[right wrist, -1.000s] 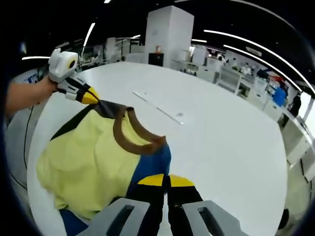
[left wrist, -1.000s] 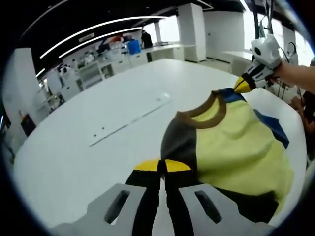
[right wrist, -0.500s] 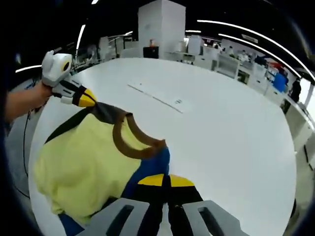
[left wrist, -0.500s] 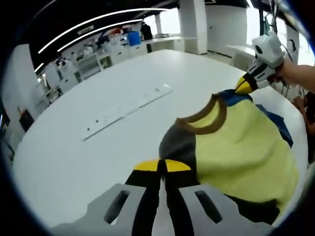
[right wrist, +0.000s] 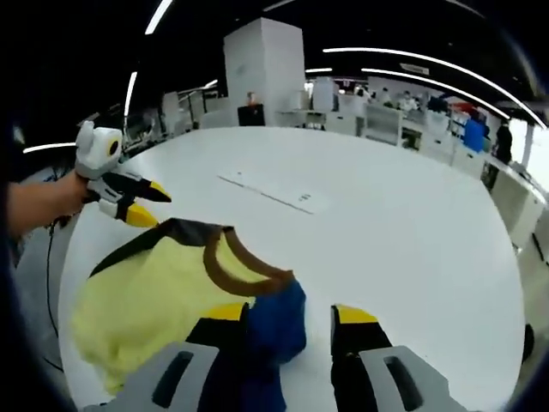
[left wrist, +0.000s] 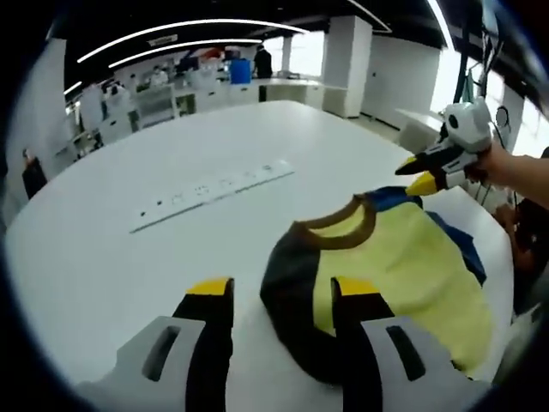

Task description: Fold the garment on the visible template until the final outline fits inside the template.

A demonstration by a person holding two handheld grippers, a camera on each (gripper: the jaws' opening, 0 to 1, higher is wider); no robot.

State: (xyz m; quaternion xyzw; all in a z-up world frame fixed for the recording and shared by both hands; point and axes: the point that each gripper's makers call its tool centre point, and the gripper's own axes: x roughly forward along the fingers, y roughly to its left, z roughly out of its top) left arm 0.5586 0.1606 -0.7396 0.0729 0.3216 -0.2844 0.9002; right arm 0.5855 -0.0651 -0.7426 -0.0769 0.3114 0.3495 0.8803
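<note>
Both tools wide apart, holding nothing: left tool [left wrist: 274,296], right tool [right wrist: 287,316]. Yellow/navy tee [left wrist: 390,270] bunched on white worktop [left wrist: 137,257]. Risk: creases set, outline overshoots template.

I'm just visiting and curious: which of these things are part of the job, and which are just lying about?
In the job:
garment
left hand-held gripper, open
right hand-held gripper, open

Lying about:
white strip on the table
background desks
</note>
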